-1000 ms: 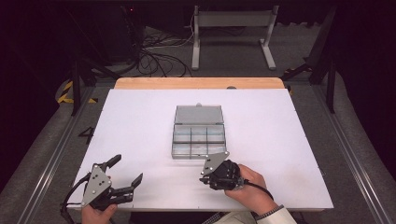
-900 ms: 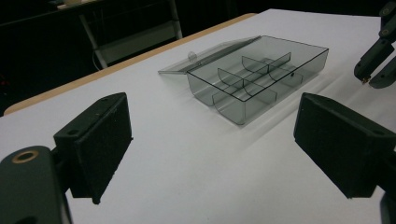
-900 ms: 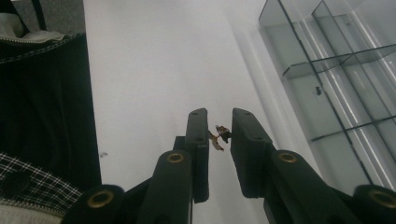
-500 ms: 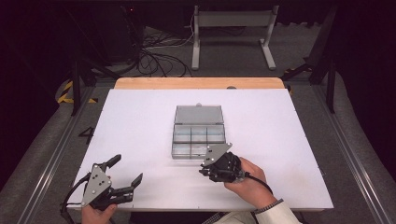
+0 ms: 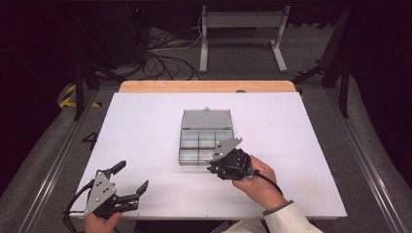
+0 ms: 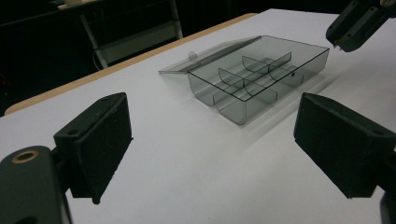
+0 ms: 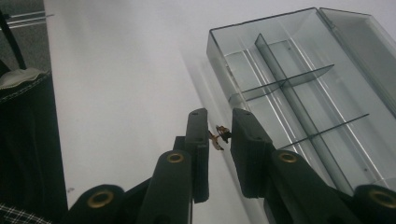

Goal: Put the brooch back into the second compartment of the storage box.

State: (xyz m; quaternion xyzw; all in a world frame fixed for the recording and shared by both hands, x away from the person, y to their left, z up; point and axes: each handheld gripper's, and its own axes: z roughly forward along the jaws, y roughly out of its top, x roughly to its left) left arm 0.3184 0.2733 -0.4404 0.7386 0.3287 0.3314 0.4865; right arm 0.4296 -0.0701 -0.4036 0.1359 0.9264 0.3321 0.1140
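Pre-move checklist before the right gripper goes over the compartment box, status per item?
1. Small gold-and-black part sits between the right gripper's jaws: ok; pad contact cannot tell.
2. Right gripper clear of the table: ok, it hangs just off the near corner of the clear compartment box.
3. Box lid open, lying flat behind the box: ok.
4. Compartments free: ok, all look bare.
5. Left gripper out of the way: ok, jaws open at the table's near left edge, nothing between them.
6. Target compartment: cannot tell.
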